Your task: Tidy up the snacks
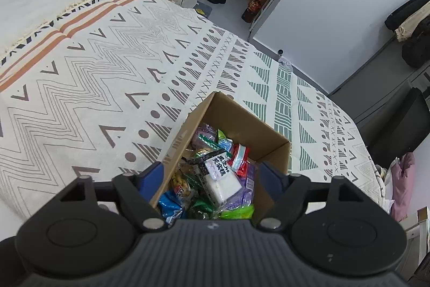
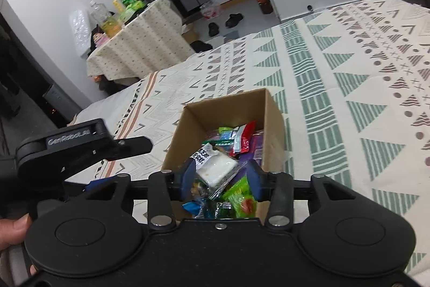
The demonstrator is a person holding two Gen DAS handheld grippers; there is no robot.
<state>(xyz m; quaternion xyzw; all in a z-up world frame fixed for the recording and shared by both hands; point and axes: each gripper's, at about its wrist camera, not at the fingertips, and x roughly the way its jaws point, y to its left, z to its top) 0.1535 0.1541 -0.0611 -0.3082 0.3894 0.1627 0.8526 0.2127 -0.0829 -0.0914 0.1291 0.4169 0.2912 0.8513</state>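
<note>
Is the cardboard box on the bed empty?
No, the cardboard box holds a heap of snack packets, a white one on top.

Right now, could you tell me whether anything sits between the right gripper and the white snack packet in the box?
Nothing visible does. The right gripper hangs open just above the cardboard box, and the white snack packet lies on top of the pile, showing uncovered between the fingers. The left gripper is also open over the box, off to the side.

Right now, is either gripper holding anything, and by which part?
Nothing is held. The left gripper and the right gripper are both open over the cardboard box of snack packets, fingers apart, clamping no packet.
</note>
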